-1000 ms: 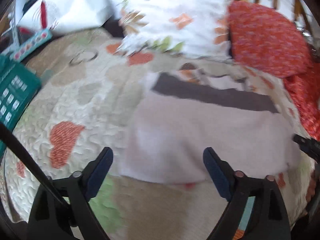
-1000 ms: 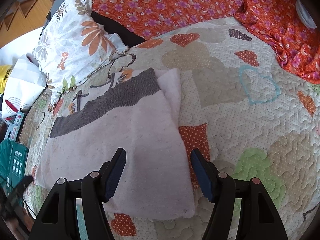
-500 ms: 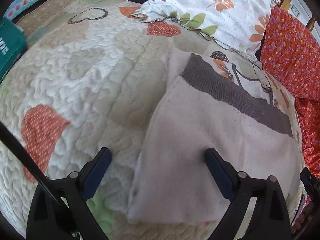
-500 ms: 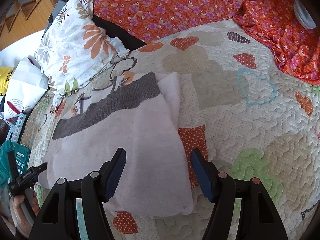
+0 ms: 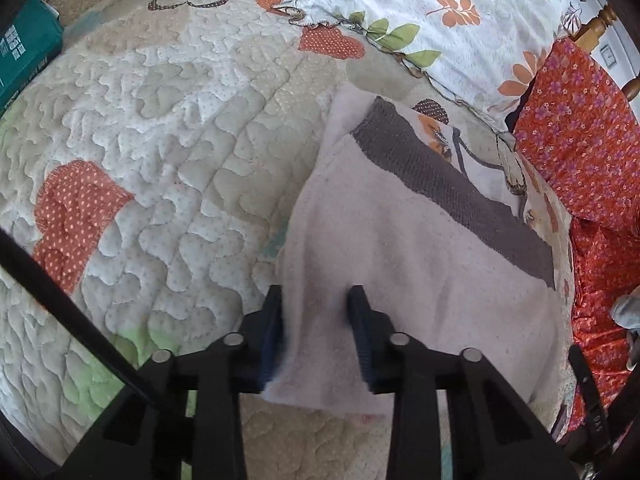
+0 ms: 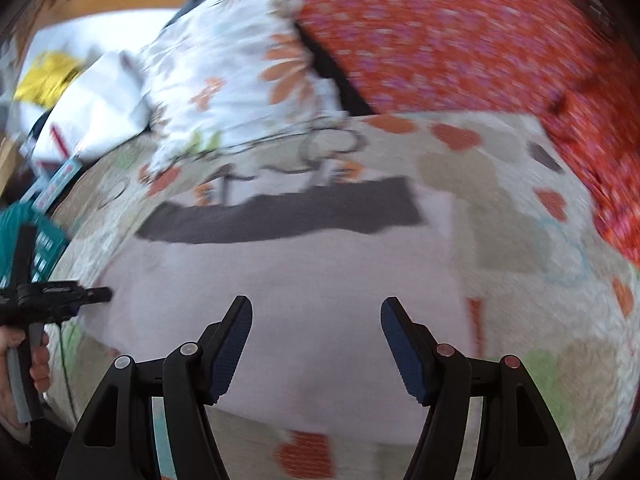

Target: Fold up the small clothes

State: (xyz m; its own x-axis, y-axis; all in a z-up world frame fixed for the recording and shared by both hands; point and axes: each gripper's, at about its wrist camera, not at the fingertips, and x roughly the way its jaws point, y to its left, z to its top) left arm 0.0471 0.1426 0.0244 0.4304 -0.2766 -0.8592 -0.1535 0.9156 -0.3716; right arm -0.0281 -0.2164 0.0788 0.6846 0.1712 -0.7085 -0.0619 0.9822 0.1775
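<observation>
A pale pink garment [image 5: 420,280] with a grey band [image 5: 448,184] lies folded flat on the quilted bed [image 5: 160,160], just below a floral pillow [image 5: 460,20]. The left tongs [image 5: 316,332] are closing on its near left corner, cloth between the pads. The right tongs [image 6: 316,344] hang spread above the garment's near edge, empty. A red flowered blanket [image 6: 460,40] lies beyond

Folded pale pink garment [image 5: 420,272], grey-banded
</observation>
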